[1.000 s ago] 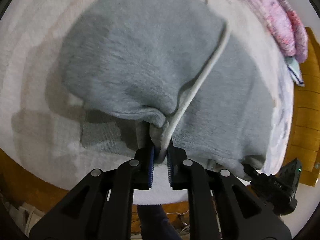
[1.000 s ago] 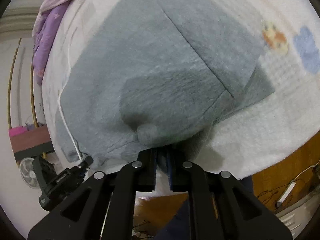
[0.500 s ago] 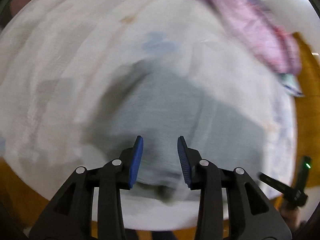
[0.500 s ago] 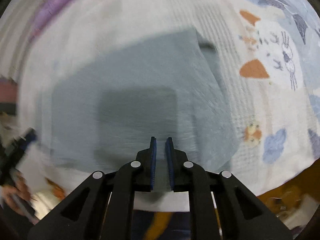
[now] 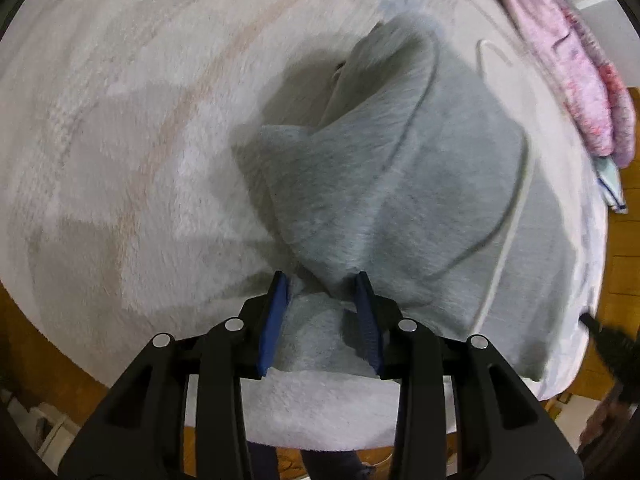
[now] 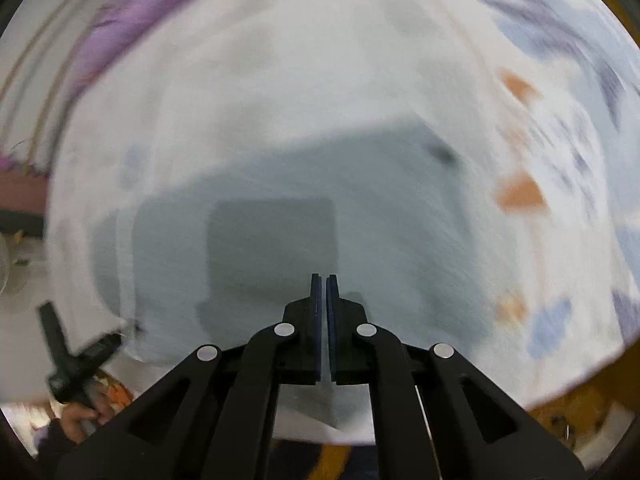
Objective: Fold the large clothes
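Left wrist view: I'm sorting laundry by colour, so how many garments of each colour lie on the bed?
Grey: 1, the sweatshirt with a white drawstring, bunched between the open left gripper
Pink: 1, the fuzzy garment at the bed's far edge
Pale blue-white: 1, a cloth peeking from under the pink one; what it is cannot be told
Total: 3

No text, label, brand, number or sign can be read in either view. The blanket (image 6: 520,128) under the grey garment (image 5: 420,184) carries only blurred orange and blue printed shapes, no letters; both black grippers show no markings.
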{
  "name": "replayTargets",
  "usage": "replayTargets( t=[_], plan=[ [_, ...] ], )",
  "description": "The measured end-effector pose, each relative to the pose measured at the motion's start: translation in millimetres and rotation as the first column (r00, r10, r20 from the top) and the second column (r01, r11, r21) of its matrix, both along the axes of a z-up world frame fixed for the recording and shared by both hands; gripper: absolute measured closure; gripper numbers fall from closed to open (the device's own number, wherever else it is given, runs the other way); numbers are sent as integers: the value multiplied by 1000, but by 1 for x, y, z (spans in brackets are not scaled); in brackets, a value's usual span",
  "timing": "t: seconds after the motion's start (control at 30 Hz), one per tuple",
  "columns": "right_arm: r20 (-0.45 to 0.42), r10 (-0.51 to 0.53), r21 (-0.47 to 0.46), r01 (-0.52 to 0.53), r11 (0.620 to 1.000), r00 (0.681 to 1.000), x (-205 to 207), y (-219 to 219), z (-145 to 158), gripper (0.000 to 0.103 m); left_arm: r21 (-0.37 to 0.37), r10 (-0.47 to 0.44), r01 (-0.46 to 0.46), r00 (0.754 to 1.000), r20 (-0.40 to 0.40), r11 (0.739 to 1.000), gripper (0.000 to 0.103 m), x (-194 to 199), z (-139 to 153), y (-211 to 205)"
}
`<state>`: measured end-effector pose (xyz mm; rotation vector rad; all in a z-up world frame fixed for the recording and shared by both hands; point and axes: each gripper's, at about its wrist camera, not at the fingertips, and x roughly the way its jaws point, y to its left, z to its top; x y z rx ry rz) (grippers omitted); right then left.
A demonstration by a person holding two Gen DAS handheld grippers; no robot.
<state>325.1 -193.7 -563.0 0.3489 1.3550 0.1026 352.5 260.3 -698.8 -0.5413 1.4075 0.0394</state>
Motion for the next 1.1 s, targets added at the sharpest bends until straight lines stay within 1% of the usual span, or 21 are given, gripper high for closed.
replayTargets(
  t=[0.07,0.17,0.23,0.3,0.33,0.37,0.43,0.53,0.63,0.67,0.73,0.8,0.83,0.87,0.9,0.93,0.97,1.0,1.03,1.07,1.1],
  plan=[
    [53,74,16,-75,997,996,25,35,7,101,-43,19,-19,1000,21,999,51,-6,3,2],
    [85,118,27,-120,992,989,63,77,-1,101,-76,45,-41,998,52,996,45,-15,8,9],
    [58,105,41,-107,993,993,82,91,-17,101,-76,54,-49,997,57,996,40,-20,8,14],
    [-4,104,48,-104,993,995,93,100,-46,101,-77,75,-71,996,41,994,40,-32,4,23],
    [-35,102,33,-101,994,994,93,104,-62,103,-88,92,-89,995,30,992,40,-37,0,26],
    [-43,89,40,-87,995,995,89,102,-72,103,-95,107,-105,994,18,990,40,-38,-4,28],
    [-35,75,44,-73,996,997,75,102,-63,103,-131,126,-124,992,6,984,40,-42,-9,29],
    [-39,86,25,-85,996,996,40,104,-51,103,-153,134,-132,991,8,979,40,-38,-16,28],
    [-77,88,10,-88,996,993,4,108,-64,103,-170,146,-142,989,8,975,39,-37,-22,28],
    [-76,84,7,-84,996,994,-4,107,-68,103,-170,145,-142,989,7,975,39,-36,-23,28],
    [-38,70,10,-70,998,997,-13,105,-76,103,-180,143,-141,990,-1,973,39,-35,-25,29],
    [-35,65,5,-65,998,997,-10,105,-80,103,-188,125,-124,992,-7,974,43,-33,-25,28],
    [-45,63,9,-63,998,997,-7,105,-80,103,-211,111,-110,994,-7,971,51,-30,-24,27],
    [-54,67,14,-66,998,996,-6,106,-79,103,-265,112,-110,994,-8,958,57,-27,-24,27],
    [-56,78,21,-77,997,995,-5,105,-76,102,-316,124,-120,992,-6,941,57,-26,-23,28],
    [-50,89,34,-88,996,995,-6,105,-72,100,-382,146,-136,989,-1,914,57,-25,-23,28],
    [-47,97,37,-96,995,994,-7,104,-69,100,-429,168,-154,986,-7,890,56,-25,-24,29],
    [-42,106,39,-104,994,994,-9,104,-65,97,-441,181,-170,983,-17,881,54,-25,-26,31],
    [-34,114,44,-112,993,993,-13,103,-62,89,-446,194,-186,981,-27,875,54,-24,-28,31],
    [-20,124,54,-123,991,992,-18,103,-57,83,-439,198,-195,979,-41,877,54,-23,-32,31],
    [-6,130,47,-129,990,992,-22,103,-55,74,-414,188,-197,980,-63,889,55,-22,-37,30]
  ],
)
